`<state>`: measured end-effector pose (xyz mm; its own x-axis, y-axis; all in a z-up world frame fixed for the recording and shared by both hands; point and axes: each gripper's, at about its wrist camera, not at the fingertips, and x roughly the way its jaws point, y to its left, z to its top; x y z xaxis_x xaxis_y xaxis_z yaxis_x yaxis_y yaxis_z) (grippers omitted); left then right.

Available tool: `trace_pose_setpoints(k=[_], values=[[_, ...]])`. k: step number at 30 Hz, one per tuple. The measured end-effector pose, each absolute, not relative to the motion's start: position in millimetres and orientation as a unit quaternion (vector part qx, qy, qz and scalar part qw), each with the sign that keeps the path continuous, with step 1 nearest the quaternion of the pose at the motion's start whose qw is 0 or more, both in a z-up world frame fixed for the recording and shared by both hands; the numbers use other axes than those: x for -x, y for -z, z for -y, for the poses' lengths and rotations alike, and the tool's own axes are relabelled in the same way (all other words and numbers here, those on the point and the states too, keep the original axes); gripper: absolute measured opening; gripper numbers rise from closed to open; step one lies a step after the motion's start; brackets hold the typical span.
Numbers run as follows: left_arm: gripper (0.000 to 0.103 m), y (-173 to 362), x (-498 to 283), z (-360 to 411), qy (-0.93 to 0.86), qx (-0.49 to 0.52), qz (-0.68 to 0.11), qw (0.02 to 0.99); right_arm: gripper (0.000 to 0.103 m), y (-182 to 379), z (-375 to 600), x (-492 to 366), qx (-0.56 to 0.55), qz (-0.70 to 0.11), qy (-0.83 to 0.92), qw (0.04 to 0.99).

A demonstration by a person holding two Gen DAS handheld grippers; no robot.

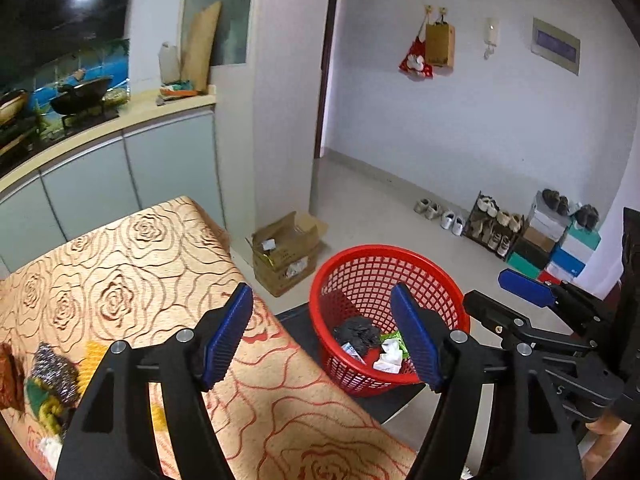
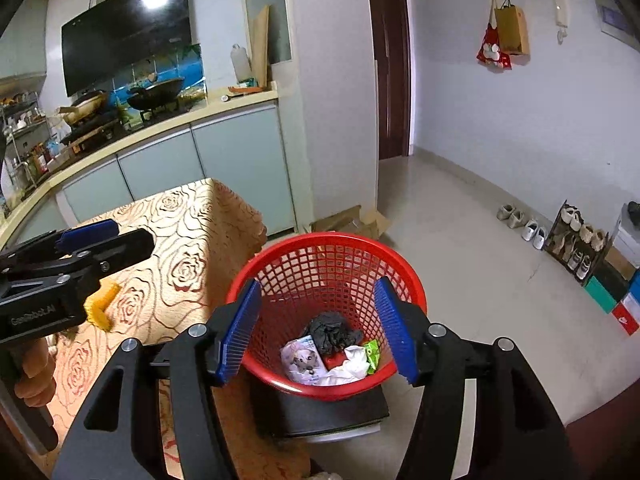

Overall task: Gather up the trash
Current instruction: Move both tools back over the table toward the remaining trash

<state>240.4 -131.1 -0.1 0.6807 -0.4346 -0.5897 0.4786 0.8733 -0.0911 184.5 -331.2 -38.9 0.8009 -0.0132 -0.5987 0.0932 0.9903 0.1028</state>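
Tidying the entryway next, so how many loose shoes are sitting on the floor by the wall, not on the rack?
4: a beige pair farther along the wall, then a white pair right beside the shoe rack. More may be hidden beyond the frame edge.

Left gripper [image 1: 322,338]: black frame; ribbed blue jaws; silver screws

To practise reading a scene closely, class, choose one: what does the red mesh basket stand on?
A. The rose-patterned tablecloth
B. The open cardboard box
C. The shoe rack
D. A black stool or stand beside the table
D: the red mesh basket sits on a black stool or stand next to the table, apart from the cardboard box on the floor.
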Motion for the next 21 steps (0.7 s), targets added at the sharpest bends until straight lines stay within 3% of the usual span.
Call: trace_pose_setpoints(k=[7, 10, 21], values=[[0.076, -15.5, -217.5, 91.4, 0.207, -0.014, -0.288, 0.935, 0.059, 29.5, 306.8, -176.0, -0.055, -0.302, 0.005, 0.952], [0.076, -19.5, -205.5, 66.9, 0.173, -0.008, -0.280, 0.944, 0.065, 25.9, 291.7, -171.9, -0.053, -0.294, -0.009, 0.954], [0.080, -20.7, -167.2, -58.0, 0.012, 0.022, -0.276, 0.961, 0.069, 21.5, 220.5, -171.0, -0.036, -0.293, -0.084, 0.952]])
